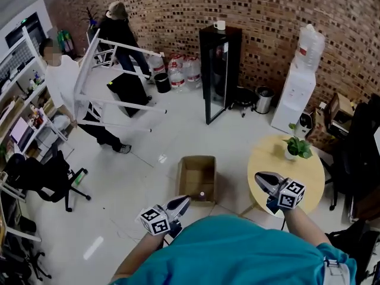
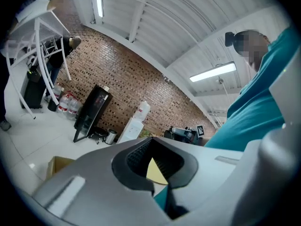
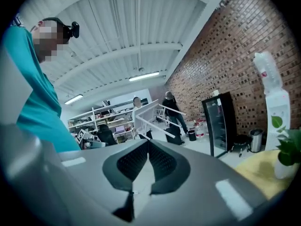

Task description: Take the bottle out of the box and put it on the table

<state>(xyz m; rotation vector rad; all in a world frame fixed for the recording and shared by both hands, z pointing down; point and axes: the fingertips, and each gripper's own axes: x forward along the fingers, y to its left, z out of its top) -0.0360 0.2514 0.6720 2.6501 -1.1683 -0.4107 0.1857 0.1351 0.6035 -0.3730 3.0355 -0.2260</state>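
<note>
Bottle (image 1: 202,193) shows only as pale speck inside box (image 1: 183,183).

Even, bright light is given by ceiling tubes (image 2: 212,72); the gripper views are bent and darkened at their edges.

Left gripper (image 1: 184,200) closed, right gripper (image 1: 260,176) closed, empty
</note>
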